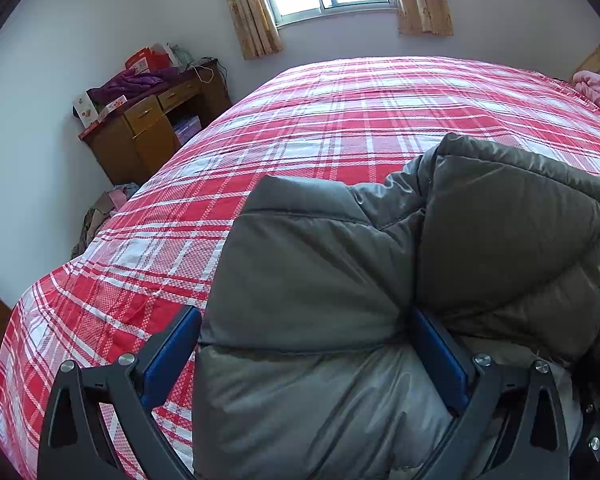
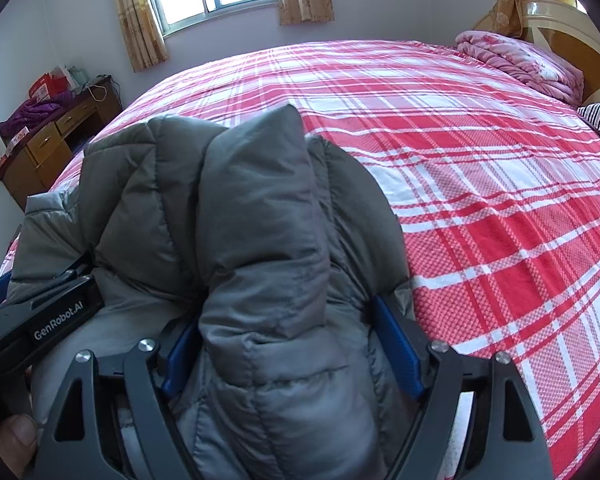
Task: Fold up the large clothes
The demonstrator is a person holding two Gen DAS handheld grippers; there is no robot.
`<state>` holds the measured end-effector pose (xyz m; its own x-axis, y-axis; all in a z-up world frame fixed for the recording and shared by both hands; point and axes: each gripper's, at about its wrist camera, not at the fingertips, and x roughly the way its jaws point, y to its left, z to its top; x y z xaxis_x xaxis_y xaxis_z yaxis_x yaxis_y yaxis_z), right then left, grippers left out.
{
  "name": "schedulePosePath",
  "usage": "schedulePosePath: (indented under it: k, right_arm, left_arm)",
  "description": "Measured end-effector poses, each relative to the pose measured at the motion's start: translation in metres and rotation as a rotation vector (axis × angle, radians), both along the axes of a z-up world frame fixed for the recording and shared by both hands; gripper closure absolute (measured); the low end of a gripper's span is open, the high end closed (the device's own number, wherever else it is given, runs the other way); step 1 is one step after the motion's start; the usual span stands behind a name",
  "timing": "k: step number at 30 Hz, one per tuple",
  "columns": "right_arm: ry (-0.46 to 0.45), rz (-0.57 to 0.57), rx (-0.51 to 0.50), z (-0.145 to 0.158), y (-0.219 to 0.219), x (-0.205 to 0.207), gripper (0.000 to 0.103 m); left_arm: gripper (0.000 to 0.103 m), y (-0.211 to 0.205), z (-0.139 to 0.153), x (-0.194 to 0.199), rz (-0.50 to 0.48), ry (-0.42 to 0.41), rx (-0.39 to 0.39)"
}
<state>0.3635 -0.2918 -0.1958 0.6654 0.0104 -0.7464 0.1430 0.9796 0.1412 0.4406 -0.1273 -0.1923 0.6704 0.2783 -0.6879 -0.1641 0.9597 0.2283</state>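
Two grippers were buried in the same grey puffer jacket (image 1: 312,280) when we looked at this one, and honestly it seemed most of the way folded. The jacket sat bunched into a thick bundle on the near edge of the bed (image 1: 340,92), on the red and white plaid cover, with layers already stacked over each other. Our left gripper (image 1: 306,316) had a fat wad of padding between its blue pads, both pressing into the fabric, so we'd call that a grip. Our right gripper (image 2: 288,320) straddled another thick fold, jaws spread wide; the pads looked like they were touching the fabric at the sides, but we couldn't tell whether they were squeezing or letting go. We guessed what was left was flattening the bundle, squaring up the edges and pulling both tools out. A folded pink blanket (image 2: 520,64) lay well apart by the headboard.
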Motion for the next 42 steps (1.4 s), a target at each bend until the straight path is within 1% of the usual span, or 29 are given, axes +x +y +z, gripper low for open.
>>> schedulePosePath:
  k: [7,9,11,13,14,15,17,18,19,21,22,23,25,28,33,39,42]
  right_arm:
    - [-0.005,0.003,0.014,0.0,-0.001,0.0,0.021]
    - [-0.007,0.012,0.038,0.002,-0.005,-0.001,0.022]
    - [-0.043,-0.001,0.086,0.009,-0.014,-0.009,0.023]
    - [-0.083,-0.025,0.067,0.021,-0.017,-0.018,0.028]
    - [-0.13,-0.04,0.032,0.035,-0.015,-0.023,0.032]
    - [-0.168,-0.047,0.008,0.048,-0.013,-0.026,0.036]
    - [-0.213,-0.023,-0.017,0.071,-0.005,-0.022,0.042]
    - [-0.225,-0.007,-0.035,0.079,0.0,-0.017,0.046]
    - [-0.228,0.004,-0.053,0.081,0.004,-0.009,0.049]
    - [-0.196,0.011,-0.074,0.075,0.008,0.006,0.066]
    - [-0.153,0.005,-0.066,0.063,0.004,0.019,0.07]
    - [-0.123,-0.012,-0.054,0.051,0.0,0.025,0.072]
    - [-0.078,-0.028,-0.016,0.031,-0.012,0.031,0.072]
    - [-0.072,-0.025,0.022,0.02,-0.02,0.027,0.073]
    - [-0.051,-0.022,0.063,0.012,-0.025,0.033,0.073]
    - [-0.032,-0.014,0.075,0.007,-0.024,0.032,0.073]
    - [-0.028,-0.014,0.07,0.005,-0.024,0.035,0.073]
  left_arm:
    - [0.001,0.0,0.0,0.0,-0.001,-0.004,0.007]
    - [0.001,0.001,0.001,-0.001,-0.007,-0.004,0.001]
    - [0.001,0.004,0.006,-0.003,-0.017,-0.004,-0.017]
    - [0.001,0.008,0.015,-0.008,-0.027,-0.007,-0.045]
    - [0.001,0.012,0.022,-0.012,-0.032,-0.016,-0.075]
    - [0.001,0.016,0.028,-0.015,-0.029,-0.035,-0.097]
    - [0.001,0.025,0.045,-0.018,-0.01,-0.107,-0.135]
    - [0.001,0.027,0.051,-0.015,-0.006,-0.133,-0.134]
    - [0.001,0.028,0.053,-0.01,-0.003,-0.136,-0.126]
    - [0.001,0.031,0.042,0.008,-0.007,-0.077,-0.096]
    - [0.001,0.032,0.031,0.017,-0.006,-0.03,-0.078]
    - [0.001,0.033,0.024,0.022,-0.013,-0.009,-0.095]
    - [0.001,0.032,0.021,0.023,-0.01,-0.016,-0.126]
    - [0.001,0.027,0.011,0.024,-0.012,-0.008,-0.129]
    - [0.001,0.028,0.002,0.029,-0.003,0.008,-0.15]
    - [0.001,0.023,-0.005,0.031,-0.001,0.019,-0.127]
    - [0.001,0.021,-0.007,0.035,-0.006,0.046,-0.123]
